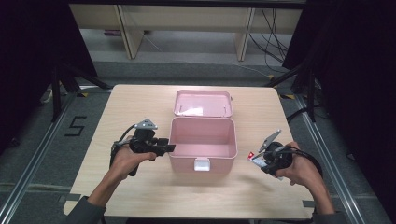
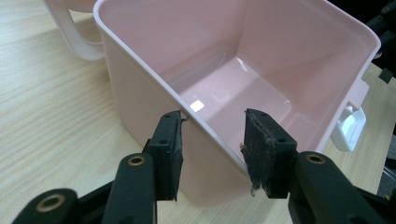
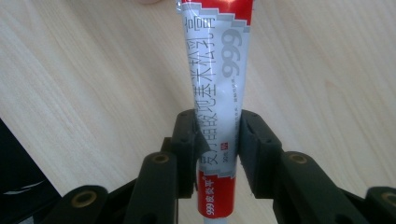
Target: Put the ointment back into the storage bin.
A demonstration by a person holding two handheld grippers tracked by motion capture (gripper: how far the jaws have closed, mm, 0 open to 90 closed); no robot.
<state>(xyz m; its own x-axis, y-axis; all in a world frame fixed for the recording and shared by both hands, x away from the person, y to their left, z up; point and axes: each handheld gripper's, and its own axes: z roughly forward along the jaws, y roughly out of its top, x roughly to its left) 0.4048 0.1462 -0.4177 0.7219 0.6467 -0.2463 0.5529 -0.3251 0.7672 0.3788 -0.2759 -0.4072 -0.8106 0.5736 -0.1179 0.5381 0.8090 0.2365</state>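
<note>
At the centre of the high view, a pink box (image 1: 202, 142) is seen standing open on the table (image 1: 140, 186), its lid (image 1: 203, 103) thrown back toward the top of the frame and a white latch (image 1: 201, 164) showing on its near wall. Left of the box, the left gripper (image 1: 163, 147) is held level in a hand (image 1: 126, 158), its tip at the box's left wall. In the left gripper view, that gripper (image 2: 212, 149) is seen with its jaws partly open, straddling the box's rim (image 2: 205, 133): one pad lies outside the wall, the other inside; whether the pads press on the wall cannot be told. At the lower right of the high view, the right gripper (image 1: 261, 158) is held in the other hand (image 1: 303, 170), apart from the box. In the right gripper view, this gripper (image 3: 215, 140) is closed on a red and white tube (image 3: 217, 93), which is clamped between the two pads and runs up the middle of the frame above the table.
</note>
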